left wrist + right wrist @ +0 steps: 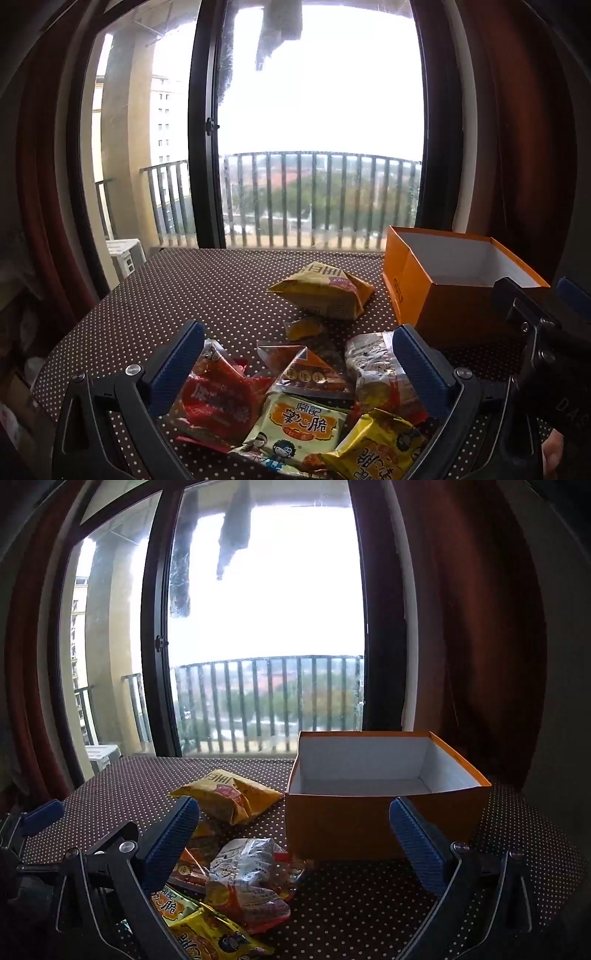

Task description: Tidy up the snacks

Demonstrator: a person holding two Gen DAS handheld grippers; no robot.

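Observation:
Several snack packets lie on the dotted tablecloth. My left gripper (299,354) is open and empty over a near pile: a red packet (218,398), a pale green noodle packet (303,428), a yellow packet (376,450) and a silver-white packet (373,373). A larger yellow packet (325,295) lies farther back. An open orange box (443,295) with a white, empty inside stands at the right. My right gripper (293,830) is open and empty in front of the box (340,827), with the silver-white packet (247,882) low between its fingers.
The table (184,295) ends at a glass balcony door with railing beyond. Dark red curtains (461,627) hang at both sides. The right gripper's body (546,354) shows at the right edge of the left wrist view.

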